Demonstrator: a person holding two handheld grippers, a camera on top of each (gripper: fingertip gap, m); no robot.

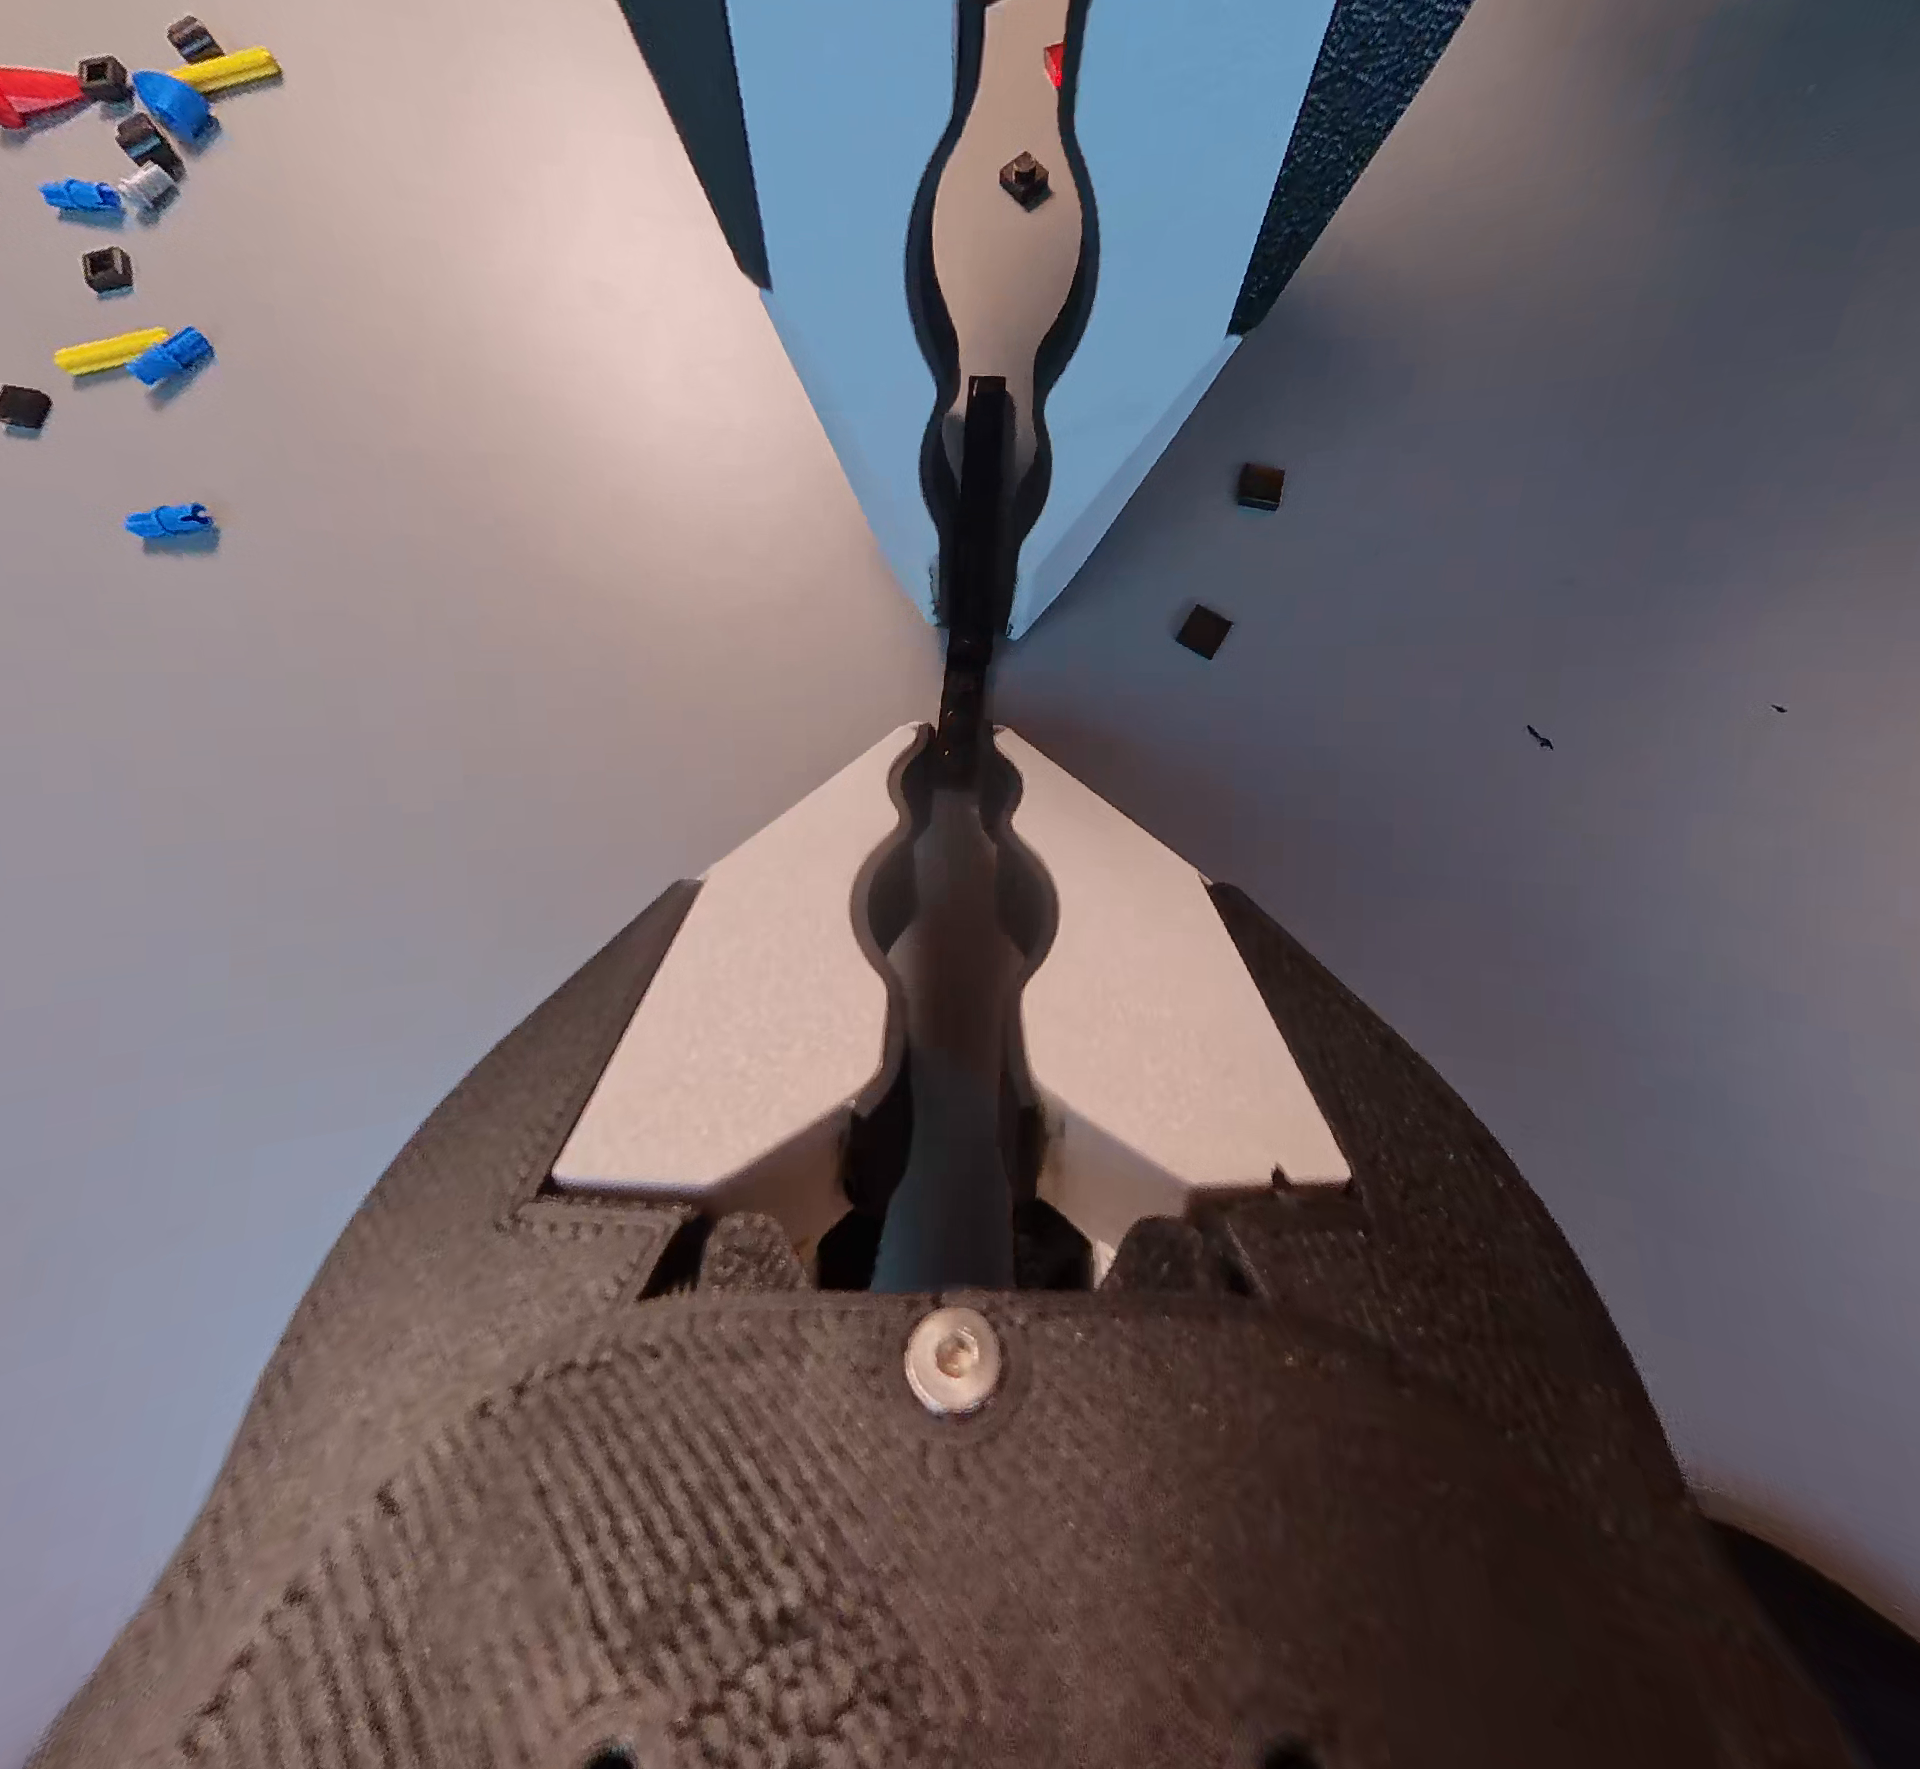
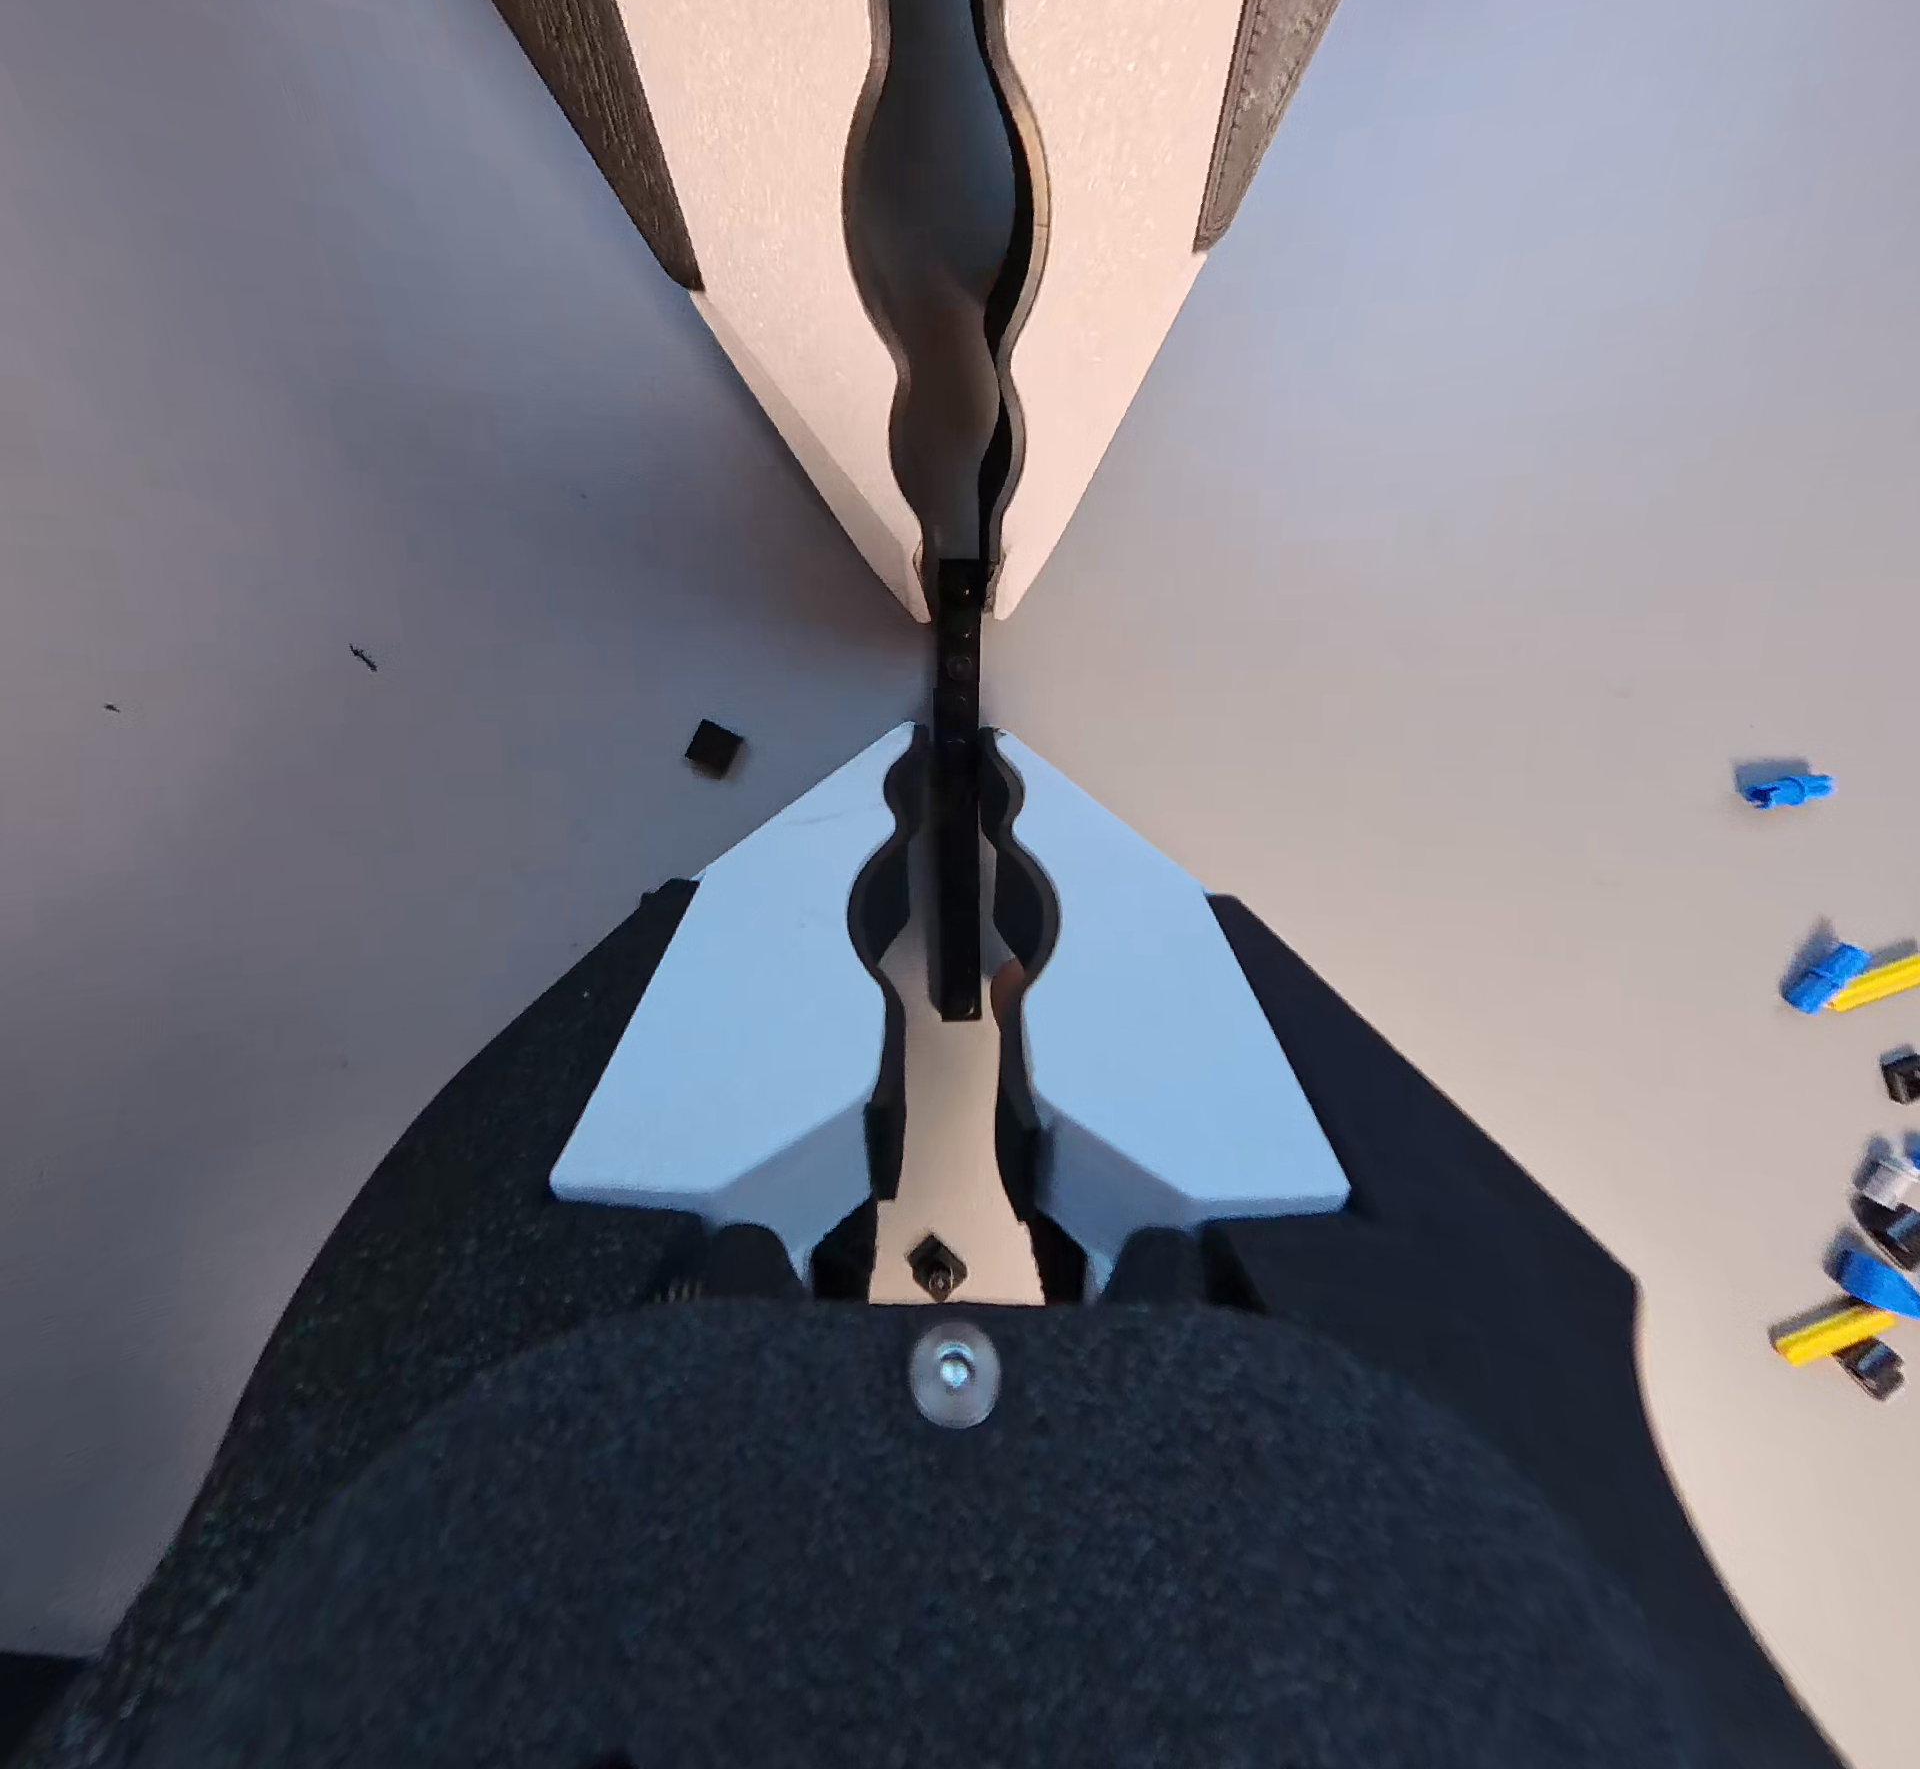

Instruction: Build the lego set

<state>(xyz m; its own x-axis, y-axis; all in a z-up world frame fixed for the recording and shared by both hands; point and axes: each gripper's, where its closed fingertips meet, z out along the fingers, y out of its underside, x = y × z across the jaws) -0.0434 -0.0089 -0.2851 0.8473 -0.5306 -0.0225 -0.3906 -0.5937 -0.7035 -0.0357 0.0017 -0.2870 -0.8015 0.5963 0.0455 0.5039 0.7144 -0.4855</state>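
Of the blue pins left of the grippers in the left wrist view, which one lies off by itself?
The lowest blue pin: nothing touches it. The other blue pins higher up each lie against a yellow or grey piece.

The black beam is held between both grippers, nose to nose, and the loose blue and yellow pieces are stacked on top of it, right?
Not quite. The black beam is indeed held between both grippers, nose to nose, but the blue and yellow pieces lie loose on the table, off to the side, as the left wrist view shows.

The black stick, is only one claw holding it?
No, the black stick is pinched at both ends, by the right claw and the left claw facing it.
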